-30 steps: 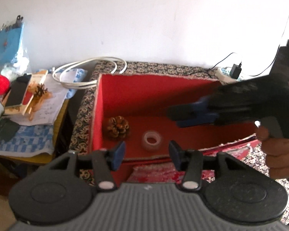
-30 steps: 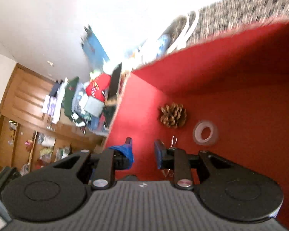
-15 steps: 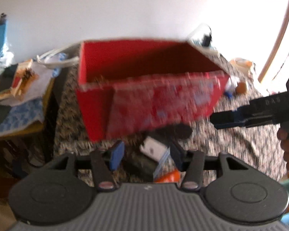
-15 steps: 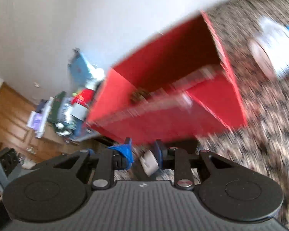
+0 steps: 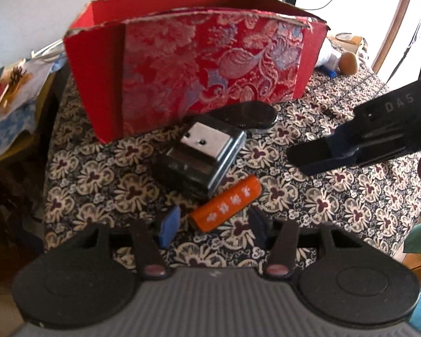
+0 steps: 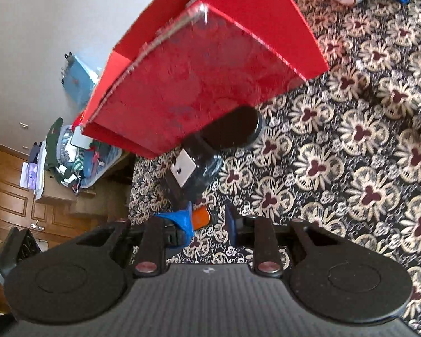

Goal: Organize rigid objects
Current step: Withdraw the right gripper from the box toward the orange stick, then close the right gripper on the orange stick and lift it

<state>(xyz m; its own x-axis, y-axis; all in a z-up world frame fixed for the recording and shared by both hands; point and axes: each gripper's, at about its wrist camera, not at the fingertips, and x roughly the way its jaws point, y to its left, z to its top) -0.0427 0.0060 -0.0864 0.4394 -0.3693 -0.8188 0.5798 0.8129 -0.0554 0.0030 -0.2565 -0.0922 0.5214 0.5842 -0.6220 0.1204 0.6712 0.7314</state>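
On the table (image 5: 336, 196), the box (image 5: 205, 64) is standing at the back. Just before the box, a flat oval object (image 5: 247, 115) is lying, and a metal device (image 5: 202, 154) is sitting before it, touching it. A small cylinder (image 5: 227, 202) is lying just before the device. The right gripper (image 5: 311, 157) is hovering to the right of the device.

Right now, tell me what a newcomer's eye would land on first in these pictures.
The big red box, with its silver-patterned brocade front, stands at the back of the flowered tablecloth. Just in front of it lie a black hole punch with a shiny metal plate and a dark oval object against the box's foot. Nearest the left gripper, an orange tube with white flowers lies just ahead of its open jaws.
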